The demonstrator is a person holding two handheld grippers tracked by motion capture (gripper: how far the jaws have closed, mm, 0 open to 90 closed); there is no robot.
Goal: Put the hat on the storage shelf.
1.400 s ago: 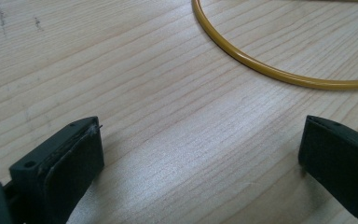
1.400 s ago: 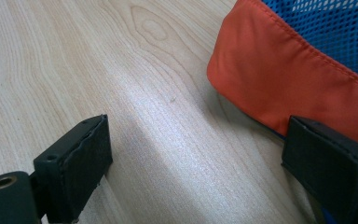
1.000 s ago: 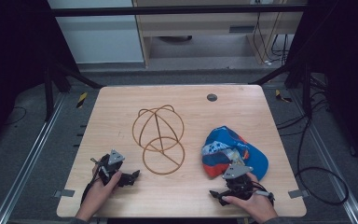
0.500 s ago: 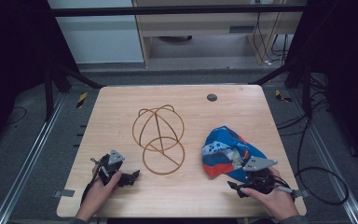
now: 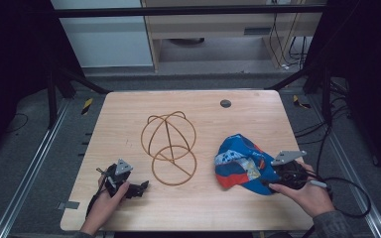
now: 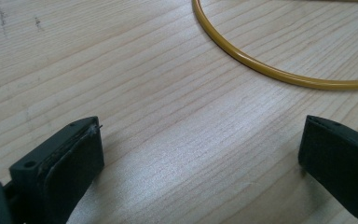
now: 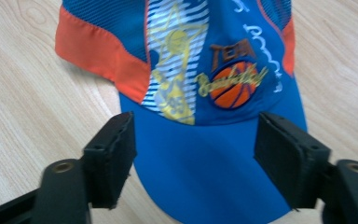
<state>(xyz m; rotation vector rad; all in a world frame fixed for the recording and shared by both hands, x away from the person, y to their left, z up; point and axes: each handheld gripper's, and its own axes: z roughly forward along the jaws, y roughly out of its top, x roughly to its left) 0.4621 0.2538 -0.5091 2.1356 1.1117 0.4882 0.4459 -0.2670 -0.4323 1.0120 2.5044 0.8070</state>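
Two spread jaws of the right gripper straddle the basketball cap; its stiff brim looks the firmest hold, the crown being soft.

One cap, one wire frame, two grippers

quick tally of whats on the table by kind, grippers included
caps: 1, blue and orange cap
wire stands: 1, yellow wire stand
grippers: 2, left gripper and right gripper
total: 4
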